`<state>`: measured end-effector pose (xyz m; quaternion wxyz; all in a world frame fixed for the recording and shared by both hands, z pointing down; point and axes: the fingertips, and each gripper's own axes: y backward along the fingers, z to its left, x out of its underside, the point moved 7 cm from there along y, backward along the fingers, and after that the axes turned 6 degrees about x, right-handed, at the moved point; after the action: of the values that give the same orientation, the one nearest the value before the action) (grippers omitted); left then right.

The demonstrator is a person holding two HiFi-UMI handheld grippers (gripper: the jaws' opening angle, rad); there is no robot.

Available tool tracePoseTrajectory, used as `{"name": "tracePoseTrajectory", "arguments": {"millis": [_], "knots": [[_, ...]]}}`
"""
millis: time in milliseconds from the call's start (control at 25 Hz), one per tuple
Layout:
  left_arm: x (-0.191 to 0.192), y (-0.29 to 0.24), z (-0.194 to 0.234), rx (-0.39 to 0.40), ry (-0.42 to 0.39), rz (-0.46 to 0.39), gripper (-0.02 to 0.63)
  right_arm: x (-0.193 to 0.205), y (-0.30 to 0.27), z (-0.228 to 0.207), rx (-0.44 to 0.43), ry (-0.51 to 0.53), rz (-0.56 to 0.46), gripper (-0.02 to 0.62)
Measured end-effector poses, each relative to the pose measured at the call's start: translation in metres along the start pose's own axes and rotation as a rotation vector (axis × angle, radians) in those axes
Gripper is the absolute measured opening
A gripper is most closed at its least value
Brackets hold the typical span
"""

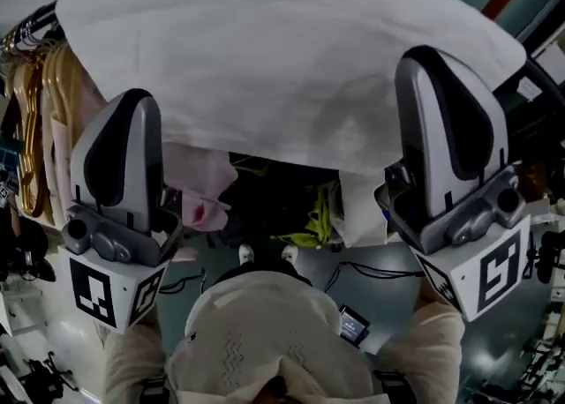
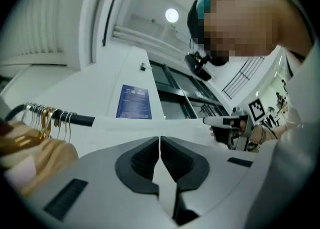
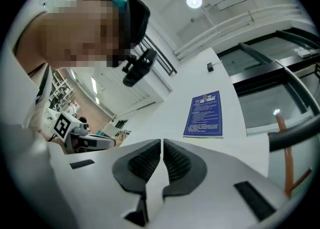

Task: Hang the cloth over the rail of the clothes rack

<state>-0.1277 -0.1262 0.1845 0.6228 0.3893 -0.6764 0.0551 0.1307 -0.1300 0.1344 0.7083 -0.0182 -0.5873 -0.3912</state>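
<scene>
A large white cloth (image 1: 291,67) is held up and spread wide across the top of the head view. My left gripper (image 1: 131,104) is shut on its lower left edge, and my right gripper (image 1: 428,60) is shut on its right part. In the left gripper view the jaws (image 2: 159,140) pinch the cloth (image 2: 162,173), whose edge stretches right toward the other gripper (image 2: 232,125). The right gripper (image 3: 162,144) likewise pinches cloth (image 3: 152,175). The black rail (image 2: 77,119) of the clothes rack runs behind the cloth, level with its edge; its left end (image 1: 35,23) shows at the cloth's left.
Gold and wooden hangers (image 1: 35,120) with garments hang on the rail's left end. Pink and yellow clothes (image 1: 207,208) hang below the cloth. A dark curved rack bar (image 3: 295,133) stands at the right. A blue notice (image 2: 134,102) is on the white wall.
</scene>
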Motion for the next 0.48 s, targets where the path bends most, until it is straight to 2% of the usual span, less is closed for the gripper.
{"name": "tracePoseTrajectory", "arguments": {"millis": [80, 120, 240, 360, 480], "knots": [[0.022, 0.007, -0.012, -0.002, -0.012, -0.073, 0.017, 0.025, 0.017, 0.009, 0.023, 0.002, -0.055, 0.026], [0.036, 0.011, -0.018, -0.005, -0.035, -0.065, 0.017, 0.041, 0.026, 0.014, 0.037, -0.014, -0.045, 0.026], [0.074, 0.018, -0.036, 0.010, -0.061, 0.035, 0.017, 0.092, 0.050, 0.029, 0.087, -0.118, 0.081, 0.026], [0.103, 0.027, -0.049, 0.031, 0.001, 0.096, 0.017, 0.129, 0.071, 0.043, 0.140, -0.214, 0.178, 0.026], [0.131, 0.034, -0.059, 0.028, 0.056, 0.132, 0.017, 0.158, 0.088, 0.061, 0.176, -0.223, 0.260, 0.026]]}}
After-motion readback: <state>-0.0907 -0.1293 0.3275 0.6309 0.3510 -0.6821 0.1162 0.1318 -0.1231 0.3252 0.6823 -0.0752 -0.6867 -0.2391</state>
